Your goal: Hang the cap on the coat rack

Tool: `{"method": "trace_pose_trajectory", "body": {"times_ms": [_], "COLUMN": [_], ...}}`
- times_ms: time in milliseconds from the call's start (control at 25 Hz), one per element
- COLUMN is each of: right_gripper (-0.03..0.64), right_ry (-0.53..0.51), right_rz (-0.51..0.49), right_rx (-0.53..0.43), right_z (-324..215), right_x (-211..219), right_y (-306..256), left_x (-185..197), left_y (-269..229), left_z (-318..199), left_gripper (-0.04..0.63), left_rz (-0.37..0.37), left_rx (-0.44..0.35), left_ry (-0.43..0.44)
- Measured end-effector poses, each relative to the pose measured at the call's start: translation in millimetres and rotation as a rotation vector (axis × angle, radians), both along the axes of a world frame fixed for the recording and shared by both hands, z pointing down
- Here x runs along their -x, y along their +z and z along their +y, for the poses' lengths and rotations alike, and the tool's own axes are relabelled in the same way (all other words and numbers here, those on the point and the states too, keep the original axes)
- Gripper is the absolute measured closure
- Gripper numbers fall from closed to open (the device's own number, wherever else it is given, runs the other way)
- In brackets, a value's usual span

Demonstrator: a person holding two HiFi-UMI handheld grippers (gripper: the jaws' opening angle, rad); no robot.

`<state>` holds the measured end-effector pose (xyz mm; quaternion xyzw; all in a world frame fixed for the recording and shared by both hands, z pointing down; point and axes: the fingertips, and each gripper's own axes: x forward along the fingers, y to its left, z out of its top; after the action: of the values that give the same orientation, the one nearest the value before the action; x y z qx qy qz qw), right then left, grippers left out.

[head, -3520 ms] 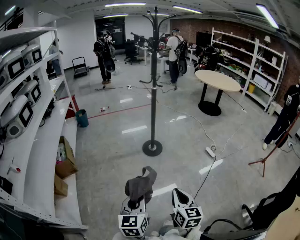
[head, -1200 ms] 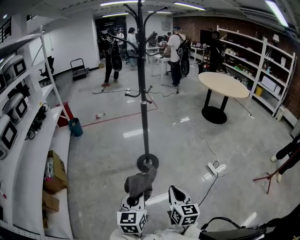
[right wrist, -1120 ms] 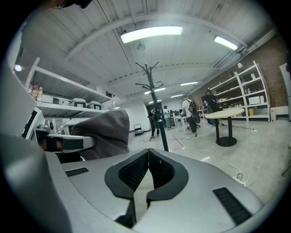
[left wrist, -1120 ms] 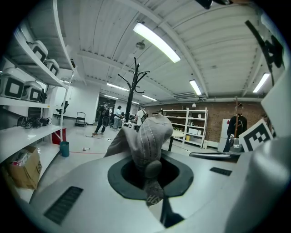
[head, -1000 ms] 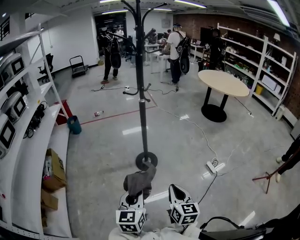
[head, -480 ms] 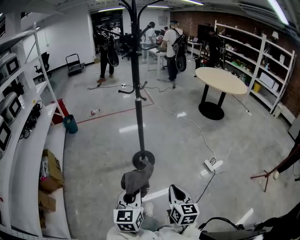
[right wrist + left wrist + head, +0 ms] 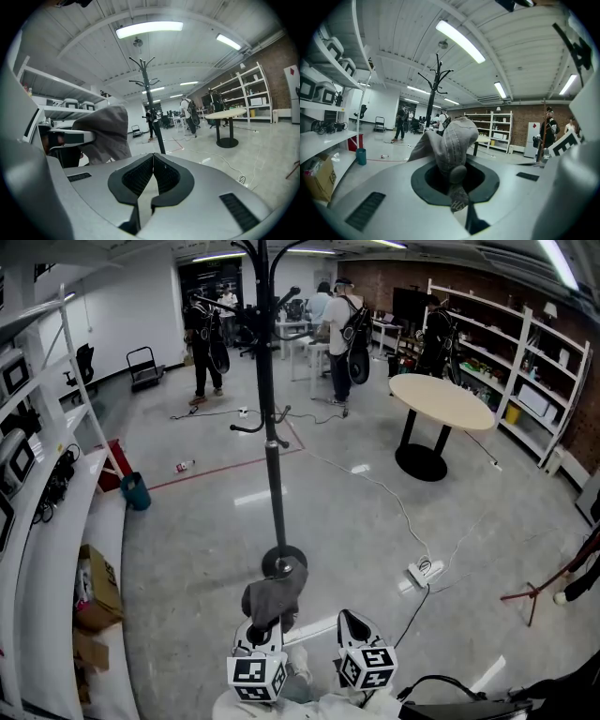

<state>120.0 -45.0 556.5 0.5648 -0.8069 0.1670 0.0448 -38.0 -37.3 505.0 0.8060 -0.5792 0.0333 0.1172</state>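
A grey cap [image 7: 274,598] droops from my left gripper [image 7: 269,629], whose jaws are shut on its fabric; in the left gripper view the cap [image 7: 451,149] fills the space between the jaws. The tall black coat rack [image 7: 267,418] stands straight ahead on its round base [image 7: 282,562], its hooked arms up near the ceiling [image 7: 435,75]. My right gripper [image 7: 354,626] hangs beside the left one, shut with nothing between its jaws [image 7: 151,173]. In the right gripper view, the cap [image 7: 107,135] and the rack [image 7: 150,103] show to the left and ahead.
White shelving [image 7: 42,512] with cardboard boxes [image 7: 94,582] runs along the left. A round table [image 7: 441,401] stands at right, a power strip and cables [image 7: 417,573] lie on the floor. Several people [image 7: 342,329] stand at the back. A teal bin [image 7: 135,491] sits left of the rack.
The coat rack's base has come closer to me and sits just beyond the cap. Both grippers hold the same pose, the cap still in the left one.
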Motion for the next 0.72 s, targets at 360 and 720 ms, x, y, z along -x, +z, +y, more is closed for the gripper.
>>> {"method": "trace_pose_trajectory", "body": {"times_ms": [360, 720], "right_gripper": [0.606, 0.606], "right_ry": [0.008, -0.005], "right_rz": [0.003, 0.000], "right_rx": [0.014, 0.022], "right_z": [-39.1, -89.3], "right_x": [-5.8, 3.2], "right_y": [2.1, 3.0], "left_x": [-3.3, 1.8], "left_y": [-2.8, -3.6], "left_z": [-43.0, -89.3], "left_gripper": [0.577, 0.577], "left_rz": [0.000, -0.003], "left_rx": [-0.002, -0.002], "left_ry": [0.008, 0.012]}}
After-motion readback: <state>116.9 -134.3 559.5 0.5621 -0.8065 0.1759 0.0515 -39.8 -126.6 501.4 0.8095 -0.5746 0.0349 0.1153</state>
